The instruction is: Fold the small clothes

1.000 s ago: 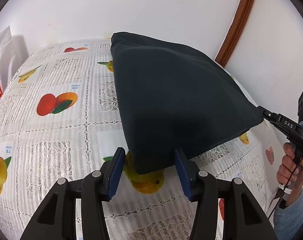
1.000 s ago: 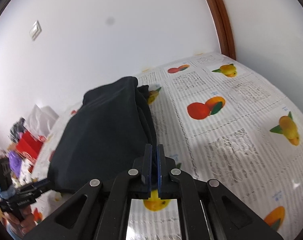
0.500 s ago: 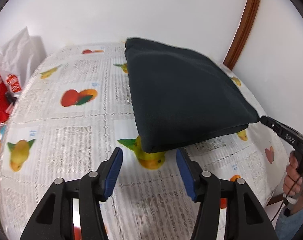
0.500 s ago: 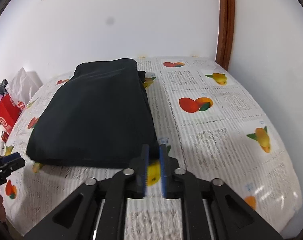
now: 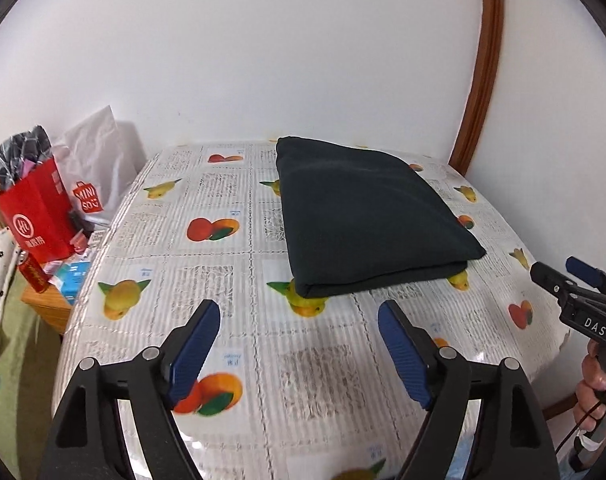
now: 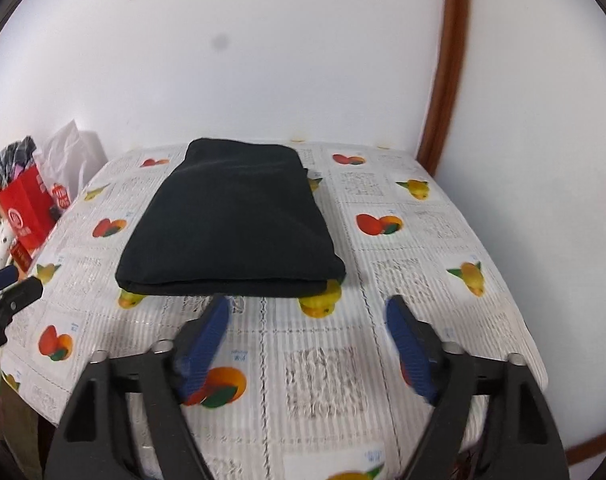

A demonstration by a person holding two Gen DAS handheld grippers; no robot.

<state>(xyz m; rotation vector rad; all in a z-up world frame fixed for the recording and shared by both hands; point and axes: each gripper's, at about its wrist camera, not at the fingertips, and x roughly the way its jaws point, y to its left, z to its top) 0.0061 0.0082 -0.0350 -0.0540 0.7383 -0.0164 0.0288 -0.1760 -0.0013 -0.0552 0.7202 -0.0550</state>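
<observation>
A dark folded garment (image 5: 367, 216) lies flat on the fruit-print tablecloth (image 5: 207, 280), toward the far side of the table; it also shows in the right wrist view (image 6: 231, 220). My left gripper (image 5: 299, 312) is open and empty, pulled back over the near part of the table, clear of the garment. My right gripper (image 6: 307, 308) is open and empty, just short of the garment's near edge. The right gripper also shows at the right edge of the left wrist view (image 5: 571, 280), and the left gripper at the left edge of the right wrist view (image 6: 7, 288).
A red paper bag (image 5: 35, 216) and a white Miniso bag (image 5: 91, 168) stand beside the table's left edge, on a low wooden stand with clutter. A white wall runs behind the table. A brown door frame (image 5: 479, 80) rises at the right.
The right gripper let go of the garment's corner and opened. Both grippers drew back toward the near side, and the garment settled flat on the table.
</observation>
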